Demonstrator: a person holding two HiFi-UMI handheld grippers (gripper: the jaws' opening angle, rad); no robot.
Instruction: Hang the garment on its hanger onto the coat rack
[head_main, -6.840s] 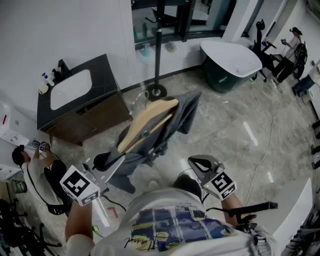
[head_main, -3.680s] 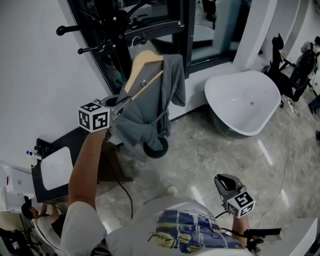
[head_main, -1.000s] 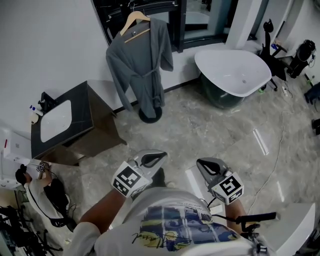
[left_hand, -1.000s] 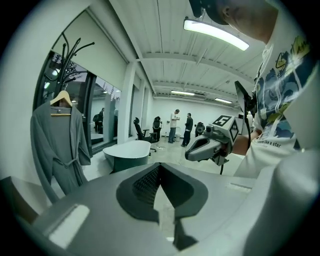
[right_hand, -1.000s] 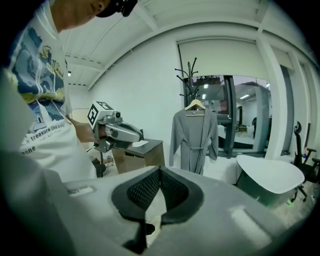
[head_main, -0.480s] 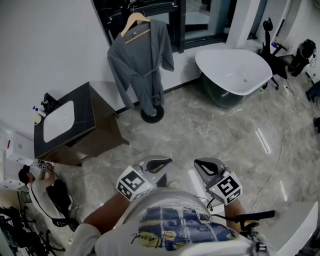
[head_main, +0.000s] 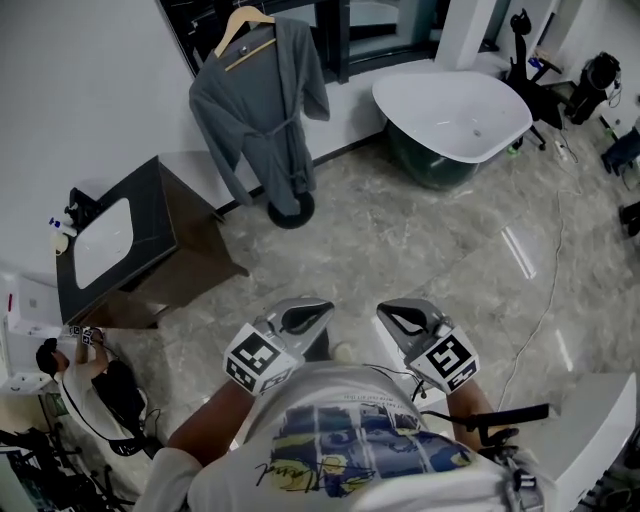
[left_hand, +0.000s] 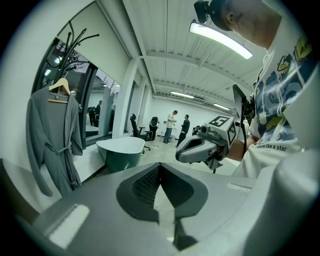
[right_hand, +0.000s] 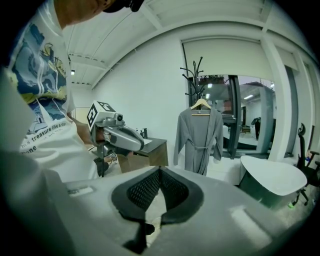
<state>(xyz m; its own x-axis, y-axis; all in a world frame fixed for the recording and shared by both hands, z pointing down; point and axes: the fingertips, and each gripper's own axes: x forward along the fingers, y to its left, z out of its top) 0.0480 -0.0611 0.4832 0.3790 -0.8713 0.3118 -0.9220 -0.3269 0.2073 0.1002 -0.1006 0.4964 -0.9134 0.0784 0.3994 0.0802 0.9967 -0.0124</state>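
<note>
Garment (head_main: 255, 110), a grey robe w/ tied belt, hangs full length on its wooden hanger (head_main: 240, 22). The hanger hook is up on a branch of the coat rack (right_hand: 194, 75) by the dark window, and the hem reaches down to the rack's round base (head_main: 291, 210). Vanity cabinet (head_main: 120, 240) stands just beside it and the bathtub (head_main: 455, 100) is farther off. Left gripper (head_main: 322, 307) and right gripper (head_main: 387, 312) are both held close to the person's torso, well apart from the robe, each w/ jaws fully together and nothing between them. Risk, as judged: hook seating on the branch can't be verified from here, so a shallow catch could let the hanger slide off, and the robe's weight on one side may tilt the rack. Vs. earlier frames: the robe was carried on its hanger in the left gripper, then lifted to the rack. It now hangs unaided, w/ the left gripper withdrawn.
</note>
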